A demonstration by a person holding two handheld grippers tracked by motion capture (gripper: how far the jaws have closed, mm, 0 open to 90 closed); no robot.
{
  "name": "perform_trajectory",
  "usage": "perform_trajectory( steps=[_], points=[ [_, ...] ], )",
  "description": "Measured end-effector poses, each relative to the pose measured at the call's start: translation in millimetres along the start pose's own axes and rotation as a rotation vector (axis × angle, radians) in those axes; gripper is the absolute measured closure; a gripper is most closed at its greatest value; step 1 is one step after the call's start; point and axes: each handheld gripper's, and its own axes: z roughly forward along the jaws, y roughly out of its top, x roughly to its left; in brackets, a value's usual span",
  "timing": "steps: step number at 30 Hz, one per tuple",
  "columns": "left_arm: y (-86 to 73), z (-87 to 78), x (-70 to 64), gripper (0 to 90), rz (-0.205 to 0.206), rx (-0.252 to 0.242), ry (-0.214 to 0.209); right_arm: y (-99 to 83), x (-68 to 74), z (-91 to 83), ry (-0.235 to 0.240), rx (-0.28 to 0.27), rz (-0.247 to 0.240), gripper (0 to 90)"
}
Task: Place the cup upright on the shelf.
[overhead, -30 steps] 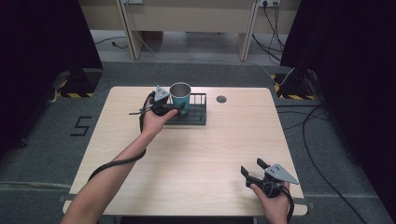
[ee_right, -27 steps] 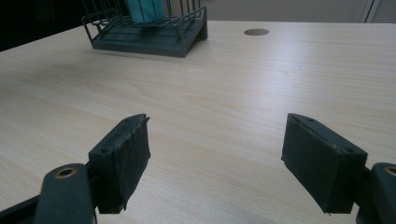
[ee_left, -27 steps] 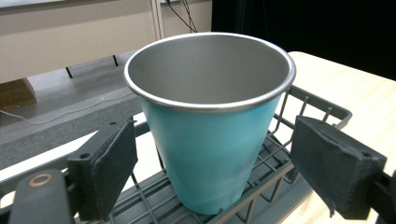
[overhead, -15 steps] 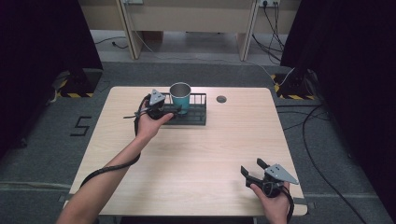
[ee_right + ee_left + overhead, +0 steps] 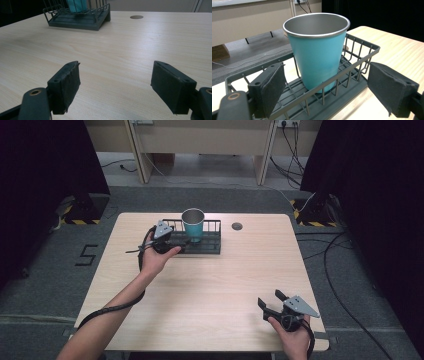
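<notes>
A teal cup (image 5: 193,224) with a bare metal inside stands upright in a dark wire rack (image 5: 209,243) at the back middle of the table. My left gripper (image 5: 179,244) is at the rack's left front and stands open. In the left gripper view its pads (image 5: 268,87) flank the rack's near rail (image 5: 352,75), and the cup (image 5: 319,52) is just beyond them, untouched. My right gripper (image 5: 270,301) hovers open near the table's front right corner. The right gripper view shows bare wood between its pads (image 5: 66,86), with the rack (image 5: 77,21) and cup (image 5: 77,5) far ahead.
The light wooden table (image 5: 220,285) has a round cable hole (image 5: 237,226) to the right of the rack. Cables run across the grey floor (image 5: 345,270) around the table. Dark curtains hang on both sides.
My left gripper has drawn back a little from the cup, toward the left and the near side. The cup stays in the rack. The right gripper has not moved.
</notes>
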Motion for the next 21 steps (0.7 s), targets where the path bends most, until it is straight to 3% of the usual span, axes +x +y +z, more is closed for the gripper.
perform_trajectory(
  steps=[21],
  points=[
    [-21.6,-37.1,0.6,14.3,-0.005,-0.011,-0.015,-0.1,0.0,-0.3,-0.003,0.000,0.002,23.8]
  ],
)
